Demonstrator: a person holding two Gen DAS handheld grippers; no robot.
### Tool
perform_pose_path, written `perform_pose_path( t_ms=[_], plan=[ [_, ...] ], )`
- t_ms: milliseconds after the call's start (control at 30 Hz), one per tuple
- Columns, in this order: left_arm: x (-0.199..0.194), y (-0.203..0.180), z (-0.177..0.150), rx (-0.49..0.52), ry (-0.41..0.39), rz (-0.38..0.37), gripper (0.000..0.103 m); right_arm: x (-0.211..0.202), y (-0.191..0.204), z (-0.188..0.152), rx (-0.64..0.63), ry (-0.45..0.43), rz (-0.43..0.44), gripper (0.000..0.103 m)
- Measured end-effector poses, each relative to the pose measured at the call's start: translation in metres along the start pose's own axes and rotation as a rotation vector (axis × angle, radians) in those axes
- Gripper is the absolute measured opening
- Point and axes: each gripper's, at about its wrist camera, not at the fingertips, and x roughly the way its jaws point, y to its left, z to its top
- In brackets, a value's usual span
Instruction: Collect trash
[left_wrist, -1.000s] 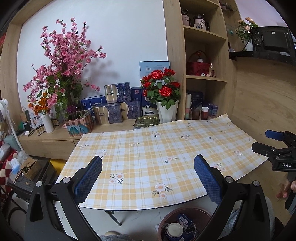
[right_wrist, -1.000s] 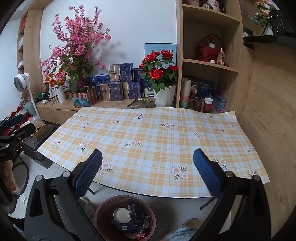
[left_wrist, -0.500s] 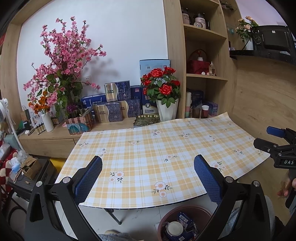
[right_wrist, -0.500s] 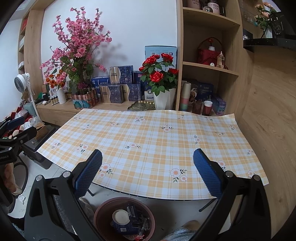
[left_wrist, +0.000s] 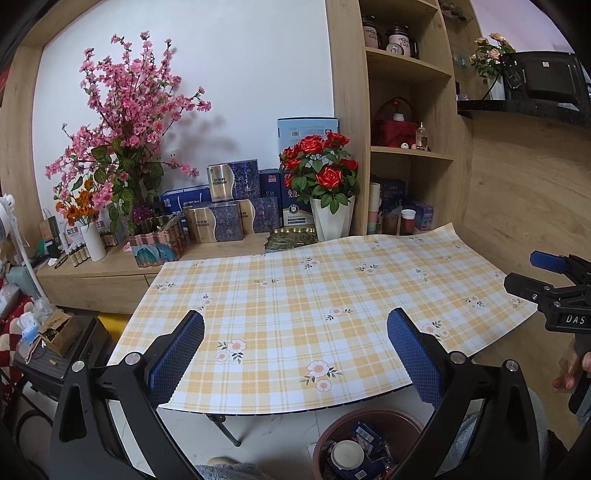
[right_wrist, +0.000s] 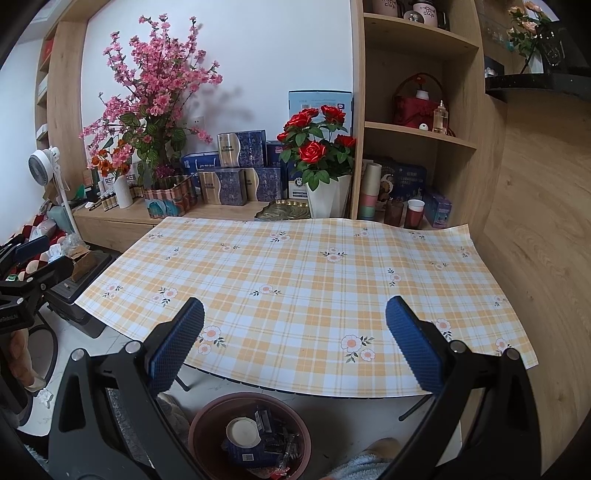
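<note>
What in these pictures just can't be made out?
- Bin: both views, near rim cut by the bottom edge and gripper frames; wrappers inside too jumbled to name.
- Table legs: mostly hidden under the checked cloth.
- Box labels: too small to read.
- Foot: mostly cropped, right view.

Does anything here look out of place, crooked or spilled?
Nothing is spilled. One oddity: the checked tablecloth does not lie flat. Its far edge ripples by the white vase, and its right corner juts past the table. The trash sits inside the brown bin on the floor.
</note>
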Motion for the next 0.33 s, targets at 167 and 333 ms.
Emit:
perform_pose_path(
  t_ms=[167, 333],
  plan=[
    [0.0000, 0.0003, -0.0007, 0.007, 0.002, 0.002, 0.097, 0.0013, 0.0010, -0.0008, -0.003, 0.006, 0.001, 0.097],
    [-0.0002, 0.0016, -0.0019, 0.007, 0.003, 0.008, 0.097, 0.0019, 0.0024, -0.0008, -0.004, 0.007, 0.003, 0.097]
  ],
)
